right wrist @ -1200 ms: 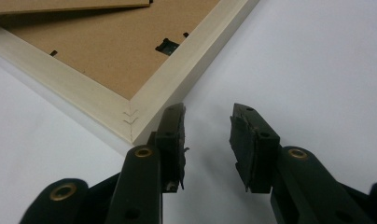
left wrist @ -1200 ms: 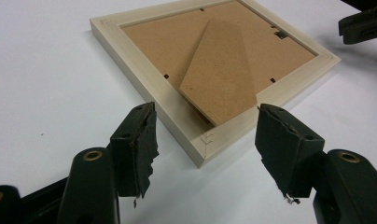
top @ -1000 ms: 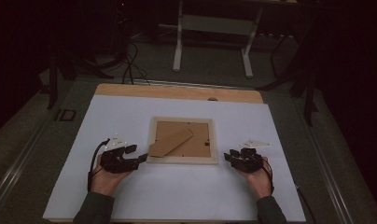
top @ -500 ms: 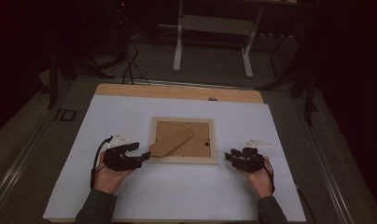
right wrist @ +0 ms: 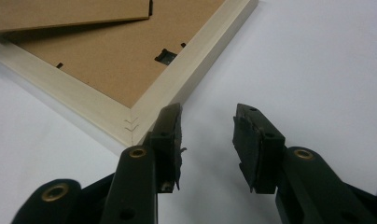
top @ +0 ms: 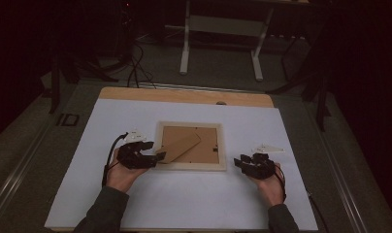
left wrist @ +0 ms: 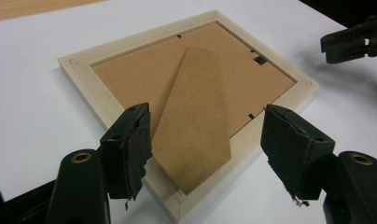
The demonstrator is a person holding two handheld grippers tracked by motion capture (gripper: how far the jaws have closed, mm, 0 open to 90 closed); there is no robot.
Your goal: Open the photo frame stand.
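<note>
I see a picture frame lying face down on the white sheet that covers the bench, about in the middle, between my two hands. Its brown back is up, and the brown stand flap lies slanting across that back. My left gripper is at the frame's near left corner. Its jaws have just been opening and now stand wide apart, with that corner and the end of the flap between them, but the pads do not press on anything. In the left gripper view one jaw sits over the pale wood edge and the other is off to the side above the white sheet. My right gripper is just beside the frame's near right corner. Its jaws are spread too, with only white sheet between them, and one jaw is close to the wood corner.
</note>
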